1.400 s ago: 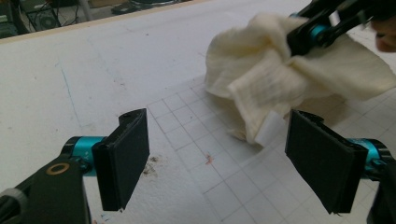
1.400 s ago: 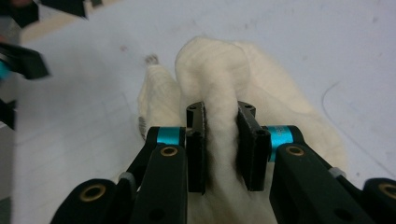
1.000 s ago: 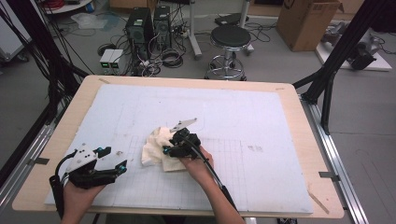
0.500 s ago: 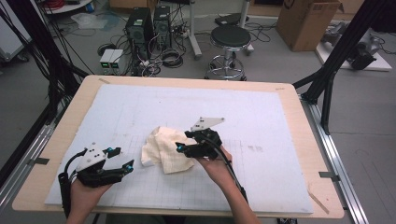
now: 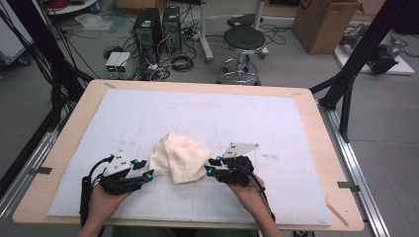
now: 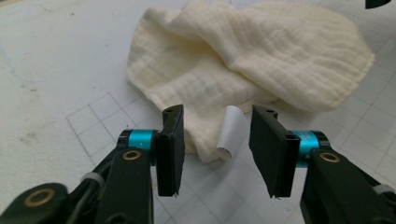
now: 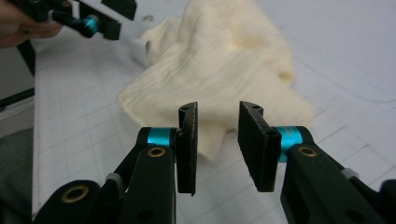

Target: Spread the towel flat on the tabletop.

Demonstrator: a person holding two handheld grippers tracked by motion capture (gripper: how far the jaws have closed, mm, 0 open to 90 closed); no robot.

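Cream cloth (image 5: 179, 158) crumpled on the white mat (image 5: 148, 113) between both grippers, left gripper (image 6: 215, 149) jaws just closing, spread around its tagged corner, right gripper (image 7: 218, 140) jaws just closing, apart at its near edge, unpinched

A lab or research workspace is shown. A wooden table (image 5: 59, 163), covered by a white gridded mat (image 5: 276, 128), is framed by black metal struts (image 5: 363, 54). Desktop computer towers (image 5: 158, 24) with tangled cables (image 5: 173, 61) are seen on the grey floor behind it, beside a round black stool (image 5: 244, 42) and a cardboard box (image 5: 326, 22).
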